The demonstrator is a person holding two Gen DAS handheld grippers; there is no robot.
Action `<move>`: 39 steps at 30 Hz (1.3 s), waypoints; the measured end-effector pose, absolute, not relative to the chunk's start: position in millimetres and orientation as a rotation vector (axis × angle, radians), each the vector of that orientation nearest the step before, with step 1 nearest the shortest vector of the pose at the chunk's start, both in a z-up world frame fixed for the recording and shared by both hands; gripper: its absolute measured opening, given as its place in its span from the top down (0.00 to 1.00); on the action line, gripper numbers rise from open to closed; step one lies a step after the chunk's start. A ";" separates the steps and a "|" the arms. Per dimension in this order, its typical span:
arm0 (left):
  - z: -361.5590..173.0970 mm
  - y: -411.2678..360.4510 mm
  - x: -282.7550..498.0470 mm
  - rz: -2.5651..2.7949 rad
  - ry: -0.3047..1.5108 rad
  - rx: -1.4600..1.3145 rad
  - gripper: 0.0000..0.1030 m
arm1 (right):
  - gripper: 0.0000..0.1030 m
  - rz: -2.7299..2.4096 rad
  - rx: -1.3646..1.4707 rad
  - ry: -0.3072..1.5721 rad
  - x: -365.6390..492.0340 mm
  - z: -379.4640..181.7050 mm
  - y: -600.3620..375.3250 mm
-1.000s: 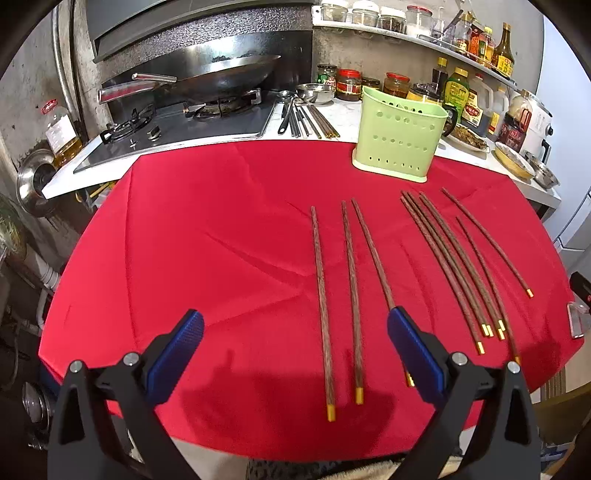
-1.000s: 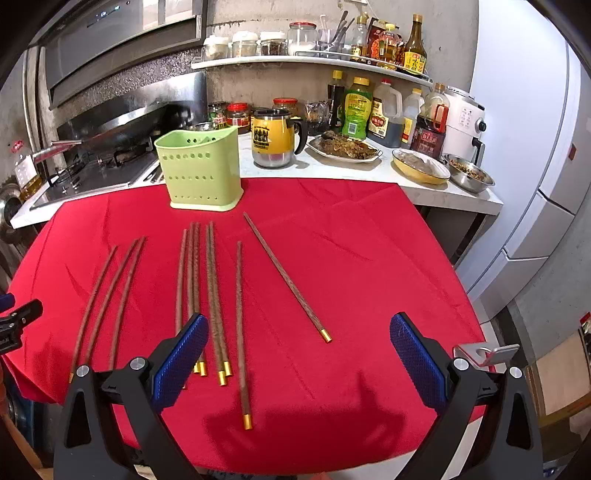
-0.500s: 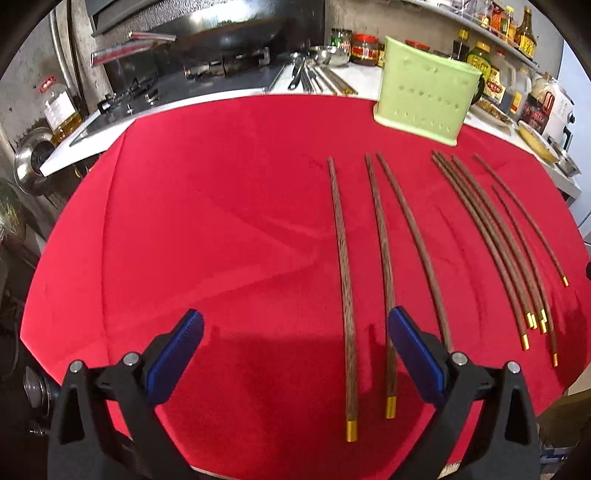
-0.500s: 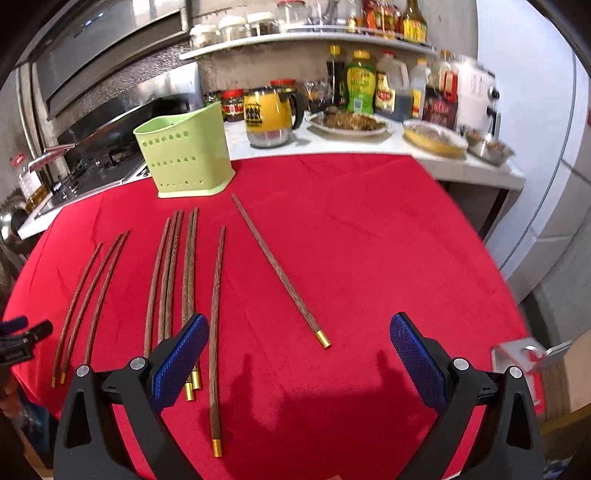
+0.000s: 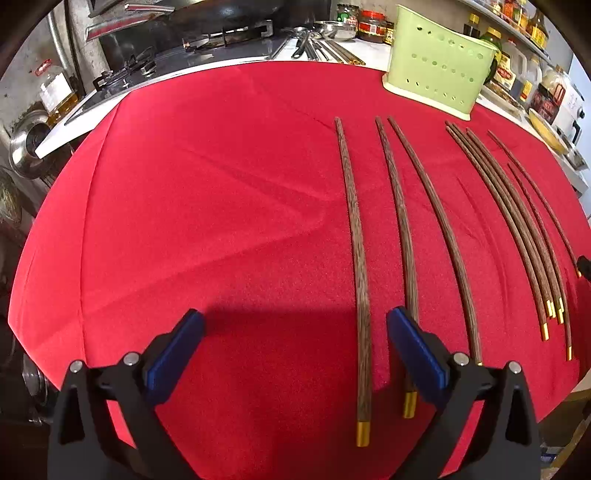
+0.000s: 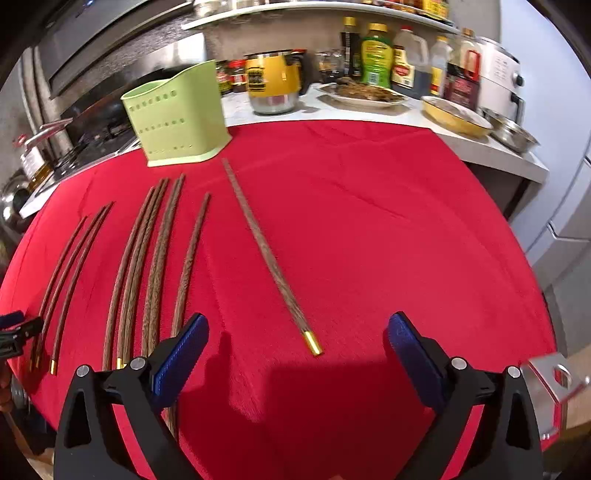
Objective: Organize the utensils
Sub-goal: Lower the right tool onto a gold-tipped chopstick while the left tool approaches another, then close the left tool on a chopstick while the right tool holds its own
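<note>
Several dark wooden chopsticks with gold tips lie in a row on a red cloth [image 5: 203, 206]. A pale green perforated utensil holder [image 5: 439, 55] stands at the cloth's far edge; it also shows in the right wrist view [image 6: 177, 114]. My left gripper [image 5: 295, 354] is open, low over the cloth, with the leftmost chopstick [image 5: 356, 258] between its fingers and the second one [image 5: 400, 236] under the right finger. My right gripper [image 6: 297, 358] is open just behind the gold tip of the rightmost chopstick [image 6: 266, 254]. Neither holds anything.
Behind the cloth a stove with a wok [image 5: 207, 14] stands at the left, and metal utensils [image 5: 314, 40] lie on the counter. A yellow mug [image 6: 271, 85], bottles, plates and bowls [image 6: 513, 133] line the counter at the right.
Both grippers have moved forward and down toward the cloth. The chopsticks now look larger and sit between or beside the fingers. Both jaws stayed open.
</note>
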State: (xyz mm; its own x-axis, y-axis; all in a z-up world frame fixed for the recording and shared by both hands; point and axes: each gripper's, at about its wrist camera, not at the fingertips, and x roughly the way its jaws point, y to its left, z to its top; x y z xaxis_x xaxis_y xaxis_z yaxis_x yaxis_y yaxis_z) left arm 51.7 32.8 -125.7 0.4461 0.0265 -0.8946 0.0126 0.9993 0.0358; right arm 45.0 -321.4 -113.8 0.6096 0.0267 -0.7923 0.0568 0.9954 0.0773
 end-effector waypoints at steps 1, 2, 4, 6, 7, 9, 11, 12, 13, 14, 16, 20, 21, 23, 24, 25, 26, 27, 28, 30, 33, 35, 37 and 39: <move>-125.7 32.9 51.3 0.008 1.106 0.041 0.05 | 0.10 0.000 0.092 0.912 46.0 -115.1 -320.2; -125.5 33.5 51.5 0.006 1.110 0.039 0.05 | 0.11 0.010 0.087 0.911 47.0 -116.2 -319.4; -125.1 34.2 53.5 0.004 1.129 0.041 0.05 | 0.15 0.024 0.084 0.911 48.2 -118.2 -318.6; -125.1 33.6 53.6 0.004 1.132 0.039 0.05 | 0.43 0.029 0.083 0.928 51.0 -121.5 -319.2; -124.9 33.6 52.6 0.003 1.129 0.040 0.05 | 0.44 0.029 0.084 0.933 51.9 -122.8 -319.7; -125.1 33.5 51.1 0.000 1.108 0.040 0.05 | 0.45 0.032 0.073 0.927 52.4 -122.9 -319.0; -125.8 33.1 47.8 -0.003 1.085 0.042 0.05 | 0.49 0.029 0.054 0.927 52.3 -123.2 -317.3; -125.9 32.2 47.2 -0.004 1.078 0.045 0.05 | 0.54 0.025 0.044 0.928 51.8 -123.2 -316.6; -126.0 31.7 46.6 -0.006 1.075 0.048 0.05 | 0.56 0.026 0.031 0.927 50.1 -123.0 -315.7; -126.0 31.3 45.8 -0.008 1.075 0.051 0.05 | 0.62 0.038 0.029 0.927 47.8 -122.8 -315.1; -125.7 31.0 44.6 -0.017 1.084 0.056 0.05 | 0.69 0.046 0.024 0.925 43.6 -122.7 -313.8; -125.2 28.8 33.6 -0.041 1.091 0.067 0.05 | 0.80 0.057 0.025 0.911 31.5 -122.9 -311.6; -124.4 27.2 29.3 -0.052 1.086 0.073 0.09 | 0.81 0.058 0.030 0.907 29.8 -122.8 -311.3; -121.7 23.5 21.3 -0.072 1.075 0.086 0.18 | 0.82 0.057 0.046 0.893 23.7 -123.8 -312.3; -120.3 21.7 16.7 -0.084 1.070 0.095 0.25 | 0.83 0.056 0.047 0.889 21.4 -123.8 -312.4; -119.2 20.3 13.1 -0.095 1.063 0.102 0.31 | 0.84 0.055 0.048 0.886 20.4 -123.7 -311.8; -118.9 18.4 11.8 -0.103 1.055 0.108 0.33 | 0.86 0.056 0.051 0.883 19.7 -123.7 -311.8; -118.7 16.9 10.3 -0.111 1.046 0.113 0.38 | 0.86 0.055 0.052 0.880 19.2 -123.8 -311.8; -118.0 15.2 9.0 -0.116 1.035 0.116 0.49 | 0.87 0.054 0.050 0.875 18.9 -123.9 -310.7; -117.4 11.1 6.7 -0.124 1.017 0.128 0.61 | 0.90 0.055 0.047 0.868 19.3 -124.5 -309.1; -117.0 3.8 5.9 -0.161 1.003 0.145 0.75 | 0.90 0.058 0.045 0.855 20.0 -125.5 -307.5; -117.2 0.1 4.4 -0.186 0.996 0.157 0.83 | 0.90 0.067 0.043 0.849 19.4 -125.9 -306.8; -117.2 -0.3 4.1 -0.215 0.989 0.158 0.92 | 0.90 0.081 0.038 0.841 16.4 -126.5 -305.1; -117.6 2.4 4.5 -0.242 0.988 0.148 0.92 | 0.90 0.094 0.037 0.838 13.3 -126.3 -303.8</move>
